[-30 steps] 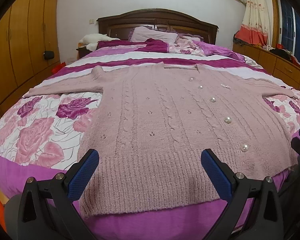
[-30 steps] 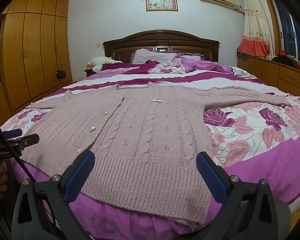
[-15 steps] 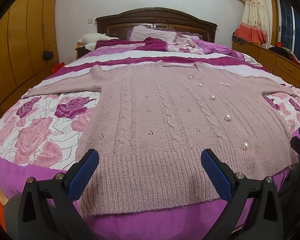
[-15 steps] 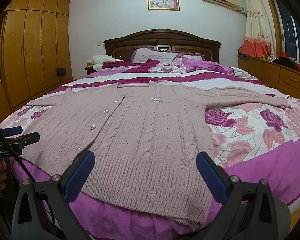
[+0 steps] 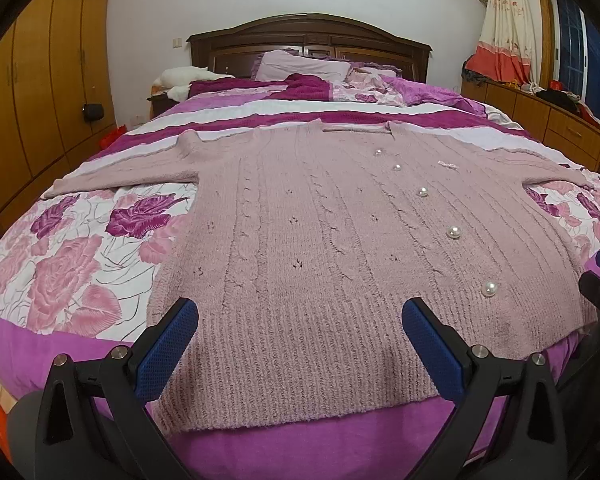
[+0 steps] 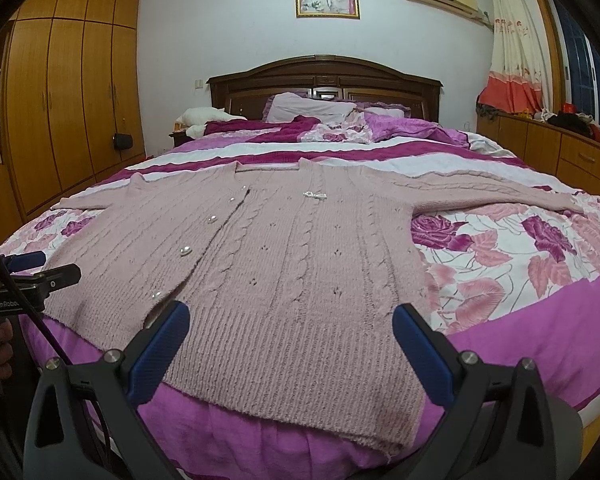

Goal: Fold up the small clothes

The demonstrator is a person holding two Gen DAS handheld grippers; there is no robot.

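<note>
Left tool (image 5: pixel 300 322) and right tool (image 6: pixel 291 320), jaws spread wide and empty, have edged slightly closer to the cardigan's hem over the past second.

No fold is begun: the pink cardigan (image 5: pixel 320 248) lies flat, sleeves out, on the floral bed (image 5: pixel 56 264) between wooden wardrobes (image 6: pixel 64 92) and a drawer unit (image 6: pixel 560 152); pearl buttons (image 5: pixel 454 232) face up.

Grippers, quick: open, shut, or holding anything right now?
Left gripper: open, empty, over the cardigan hem.
Right gripper: open, empty, over the hem too.
</note>
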